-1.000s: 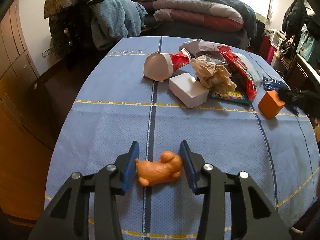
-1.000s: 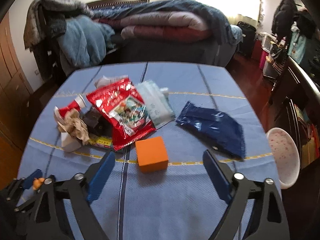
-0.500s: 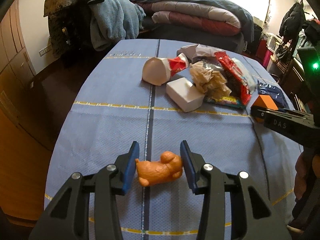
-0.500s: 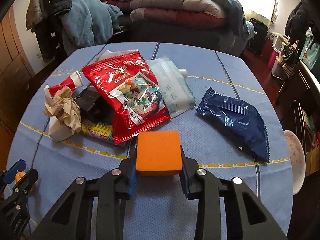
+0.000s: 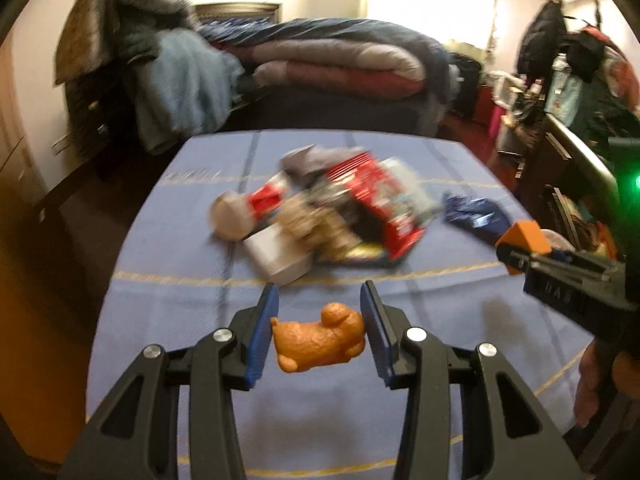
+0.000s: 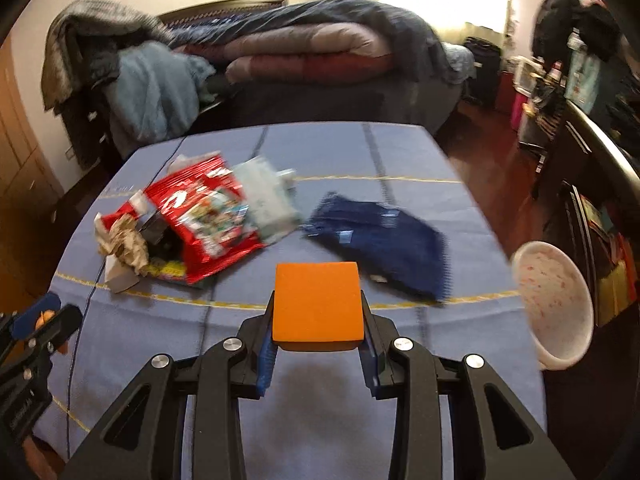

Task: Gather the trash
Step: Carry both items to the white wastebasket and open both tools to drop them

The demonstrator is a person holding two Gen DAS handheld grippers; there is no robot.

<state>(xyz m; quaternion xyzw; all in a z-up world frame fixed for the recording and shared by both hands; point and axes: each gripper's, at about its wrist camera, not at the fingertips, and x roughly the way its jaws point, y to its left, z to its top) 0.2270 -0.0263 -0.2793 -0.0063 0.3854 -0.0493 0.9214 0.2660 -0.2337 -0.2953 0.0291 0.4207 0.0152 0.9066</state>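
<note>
My left gripper is shut on a small orange toy dog, held a little above the blue tablecloth. My right gripper is shut on an orange block, also raised off the cloth. Beyond both lies the trash pile: a red snack bag, a dark blue wrapper, crumpled brown paper, a pale pouch, a white box and a tipped paper cup. The left wrist view shows the right gripper with its block at the right.
A white speckled bowl sits off the table's right edge. A bed piled with quilts and clothes stands behind the table. Dark furniture lines the right side, and wooden cabinets the left.
My right gripper closed on the orange block and lifted it off the cloth. My left gripper rose with the toy dog, and both views have drawn back from the pile.
</note>
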